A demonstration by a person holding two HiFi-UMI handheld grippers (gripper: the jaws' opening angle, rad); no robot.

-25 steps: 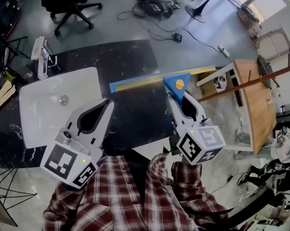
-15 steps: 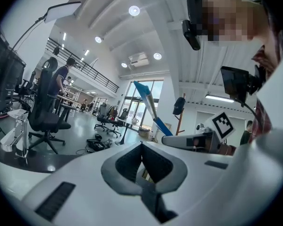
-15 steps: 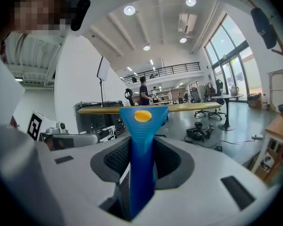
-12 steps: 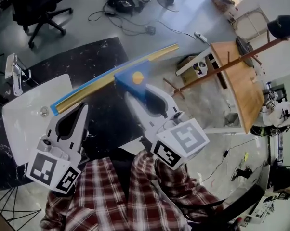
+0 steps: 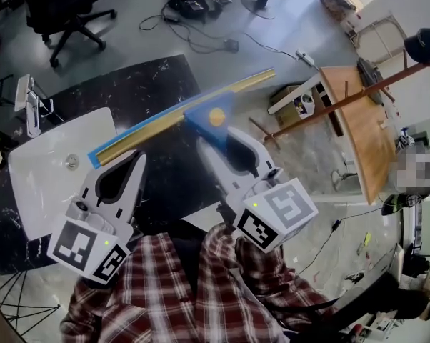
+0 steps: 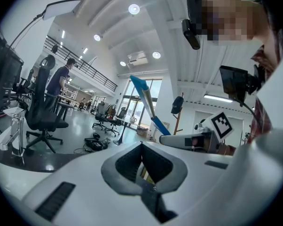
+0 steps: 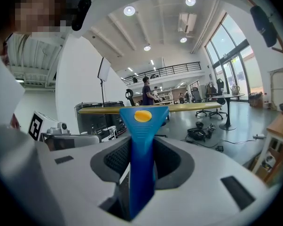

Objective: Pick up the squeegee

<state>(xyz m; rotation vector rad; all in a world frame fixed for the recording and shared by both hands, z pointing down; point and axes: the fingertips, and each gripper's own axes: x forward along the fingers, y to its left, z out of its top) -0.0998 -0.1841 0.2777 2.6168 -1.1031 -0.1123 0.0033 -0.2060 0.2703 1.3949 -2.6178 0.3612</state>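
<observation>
The squeegee (image 5: pixel 216 117) hangs above the dark counter (image 5: pixel 158 84), its blue handle pinched in the right gripper's (image 5: pixel 222 140) jaws, its blade running from 8 to 2 o'clock, with the left gripper (image 5: pixel 135 164) at 8 o'clock, jaws pressed together on nothing.

No words, numbers or brand names can be read anywhere. The only printed marks are black-and-white square patterns with no letters in them, on the cube of the left hand-held gripper (image 5: pixel 139 156) and on that of the right hand-held gripper (image 5: pixel 218 136). The yellow disc on the squeegee (image 5: pixel 204 116) looks plain.
</observation>
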